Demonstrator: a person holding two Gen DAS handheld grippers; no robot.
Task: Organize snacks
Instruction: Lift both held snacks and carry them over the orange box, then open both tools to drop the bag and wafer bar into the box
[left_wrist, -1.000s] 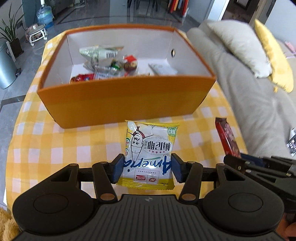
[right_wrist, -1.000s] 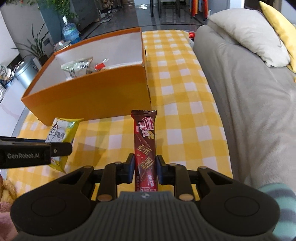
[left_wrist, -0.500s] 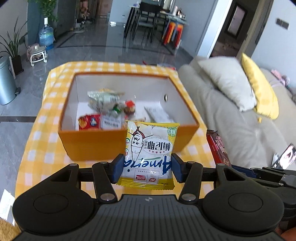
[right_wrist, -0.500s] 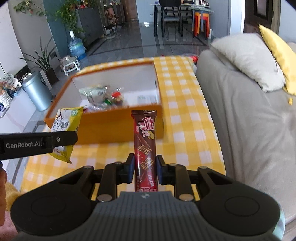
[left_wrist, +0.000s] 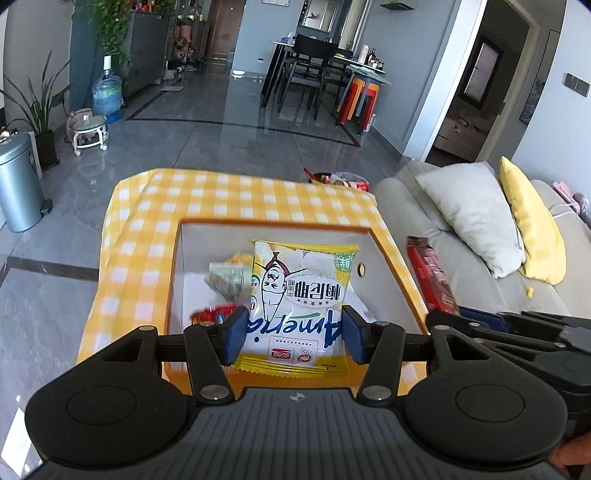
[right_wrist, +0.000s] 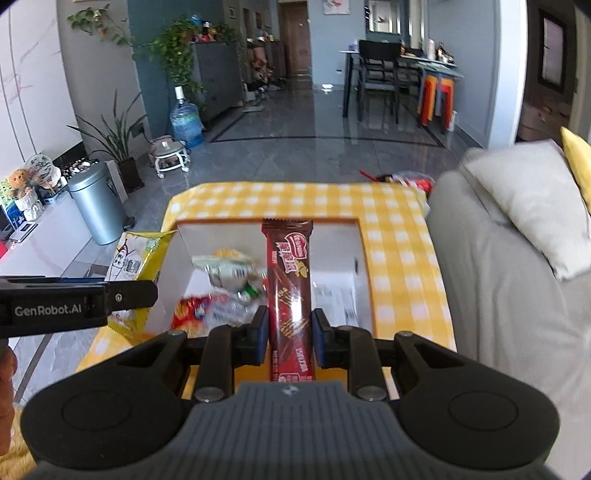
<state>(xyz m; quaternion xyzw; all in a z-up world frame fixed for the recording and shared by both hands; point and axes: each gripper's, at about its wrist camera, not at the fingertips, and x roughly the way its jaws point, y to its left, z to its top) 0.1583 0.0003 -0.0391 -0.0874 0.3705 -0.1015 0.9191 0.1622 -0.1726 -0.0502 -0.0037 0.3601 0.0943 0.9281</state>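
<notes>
above the orange box (left_wrist: 395, 258), my left tool (left_wrist: 291, 332) grips the yellow snack bag (left_wrist: 301, 295), my right tool (right_wrist: 288, 334) the chocolate bar (right_wrist: 290, 280); next i lower and release both inside.

Premises: a home, open living and dining area. Evidence: grey fabric sofa (left_wrist: 454, 254) with a grey cushion (left_wrist: 469, 214) and a yellow cushion (left_wrist: 532, 225); dark dining table with chairs (left_wrist: 314, 66) and stacked orange stools (left_wrist: 360, 99) on a glossy grey tiled floor (left_wrist: 221, 140). Also noted: potted green plants (right_wrist: 118, 144), blue water-cooler bottle (right_wrist: 186, 123), grey metal pedal bin (right_wrist: 98, 201), and a table under a yellow-and-white checked cloth (left_wrist: 229, 192).
</notes>
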